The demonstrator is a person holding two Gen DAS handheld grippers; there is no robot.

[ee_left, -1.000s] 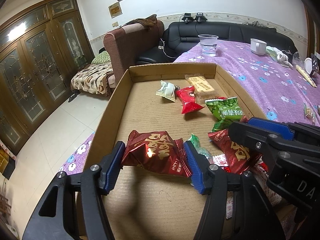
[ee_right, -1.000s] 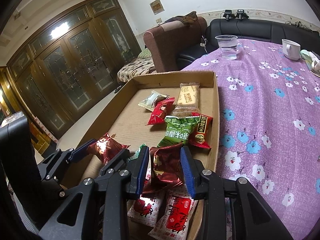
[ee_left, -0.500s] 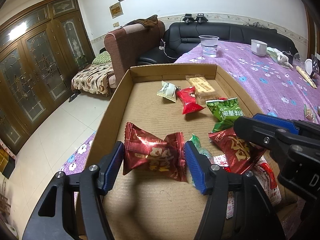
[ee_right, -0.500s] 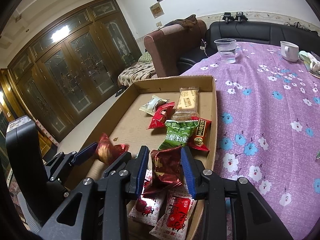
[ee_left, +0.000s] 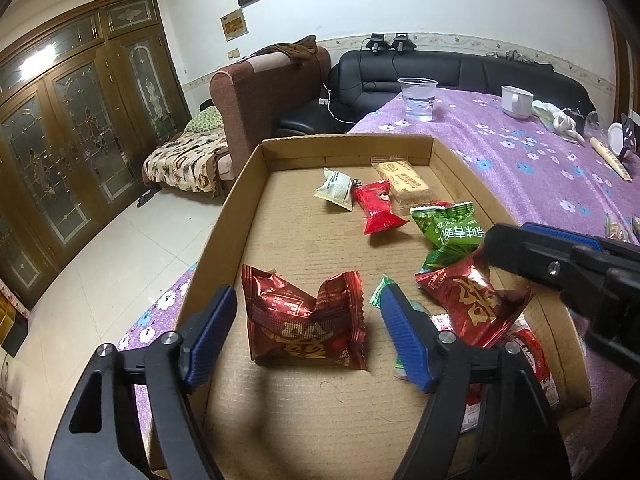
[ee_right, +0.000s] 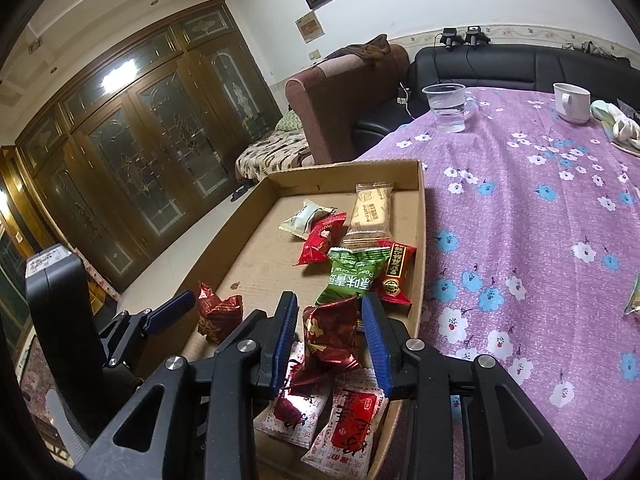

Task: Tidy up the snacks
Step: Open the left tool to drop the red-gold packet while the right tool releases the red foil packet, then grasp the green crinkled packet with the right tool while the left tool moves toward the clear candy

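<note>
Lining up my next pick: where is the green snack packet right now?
In the right wrist view, the green snack packet lies in the cardboard tray near its right wall, overlapping a red-and-gold packet, just beyond the right tool.

White-and-red sachets (ee_right: 344,432) partly hidden under right gripper (ee_right: 330,330), print illegible.

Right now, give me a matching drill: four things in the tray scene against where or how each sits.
Things:
1. left hand-held gripper
2. right hand-held gripper
3. biscuit pack
4. plastic cup

States:
A. on the purple cloth beyond the cardboard tray
B. flat near the tray's far wall
C. clamped on a red foil packet
D. jaws just widened, clear of the dark red packet lying between them

Pairs: 1-D, 2-C, 3-B, 4-A
</note>
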